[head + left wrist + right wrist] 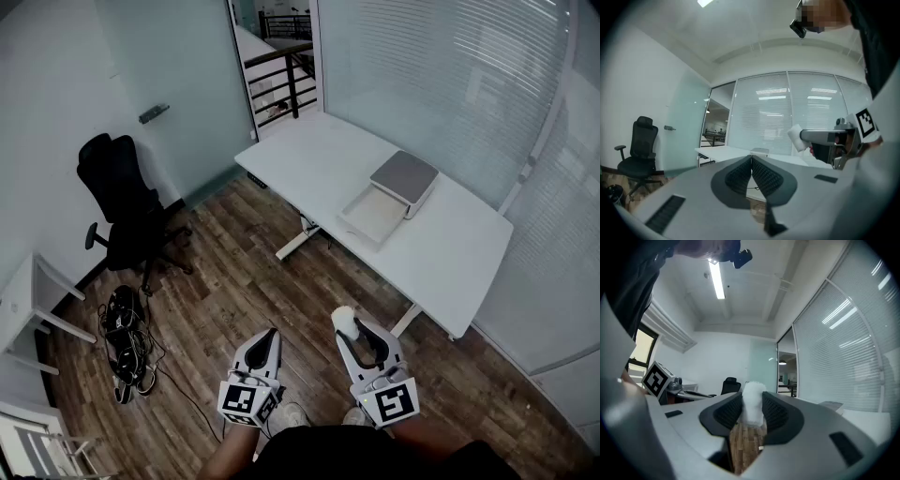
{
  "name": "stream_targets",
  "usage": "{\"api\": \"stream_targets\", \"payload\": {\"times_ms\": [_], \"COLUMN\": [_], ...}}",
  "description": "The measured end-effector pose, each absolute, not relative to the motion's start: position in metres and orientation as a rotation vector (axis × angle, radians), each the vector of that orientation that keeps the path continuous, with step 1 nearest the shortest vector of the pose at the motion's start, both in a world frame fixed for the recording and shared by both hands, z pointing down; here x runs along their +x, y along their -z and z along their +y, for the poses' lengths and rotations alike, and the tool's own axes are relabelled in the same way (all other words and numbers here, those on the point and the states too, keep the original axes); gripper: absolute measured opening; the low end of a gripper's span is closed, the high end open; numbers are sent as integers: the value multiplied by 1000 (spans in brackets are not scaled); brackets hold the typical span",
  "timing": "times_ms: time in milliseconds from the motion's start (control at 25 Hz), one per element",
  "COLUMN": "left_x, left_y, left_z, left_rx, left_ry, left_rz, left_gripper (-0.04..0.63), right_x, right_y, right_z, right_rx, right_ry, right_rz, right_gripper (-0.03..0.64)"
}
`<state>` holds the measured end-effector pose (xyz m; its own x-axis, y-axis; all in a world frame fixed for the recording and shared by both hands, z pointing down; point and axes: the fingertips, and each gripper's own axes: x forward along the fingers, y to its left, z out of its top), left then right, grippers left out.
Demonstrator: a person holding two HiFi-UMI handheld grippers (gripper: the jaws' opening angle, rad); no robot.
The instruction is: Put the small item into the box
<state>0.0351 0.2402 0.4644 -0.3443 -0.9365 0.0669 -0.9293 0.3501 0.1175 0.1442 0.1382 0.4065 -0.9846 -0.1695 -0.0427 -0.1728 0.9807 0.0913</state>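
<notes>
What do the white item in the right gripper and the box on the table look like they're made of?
White item: soft and matte, probably foam, cotton or fleece; its top edge looks fuzzy. Box: rigid with crisp flat faces, likely card or plastic, with a matte grey top and a pale inside; too distant to be sure.

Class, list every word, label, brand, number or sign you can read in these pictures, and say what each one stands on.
None: no word or number can be read in any view.
The left gripper and right gripper carry black-and-white square markers: patterns, not text.
The box on the table shows no label that can be read.
</notes>
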Motion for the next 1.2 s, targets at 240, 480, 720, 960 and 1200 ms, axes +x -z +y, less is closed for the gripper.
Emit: {"api": "stream_targets", "payload": {"times_ms": [240, 480, 720, 960, 1200], "left_x": [38, 41, 39, 34, 30], "left_y": [-470, -467, -464, -470, -477], "left_z": [242, 247, 247, 250, 258], "left_rx": [1743, 1739, 1762, 1747, 1757], "left_ry": [29, 9, -17, 4, 7], "left_rz": [-2468, -2487, -2497, -2490, -2469], "left_gripper": [12, 12, 12, 12, 12], "right_x": [139, 138, 136, 130, 119], "right_y": [-405, -404, -403, -400, -413], "right_z": [140, 143, 144, 146, 155], "right_rx": [-241, -237, -266, -268, -268], "right_ry": [-136, -163, -189, -170, -151], "right_rz": [3076, 3065, 3044, 3044, 3067], "right_gripper": [143, 143, 146, 146, 147]}}
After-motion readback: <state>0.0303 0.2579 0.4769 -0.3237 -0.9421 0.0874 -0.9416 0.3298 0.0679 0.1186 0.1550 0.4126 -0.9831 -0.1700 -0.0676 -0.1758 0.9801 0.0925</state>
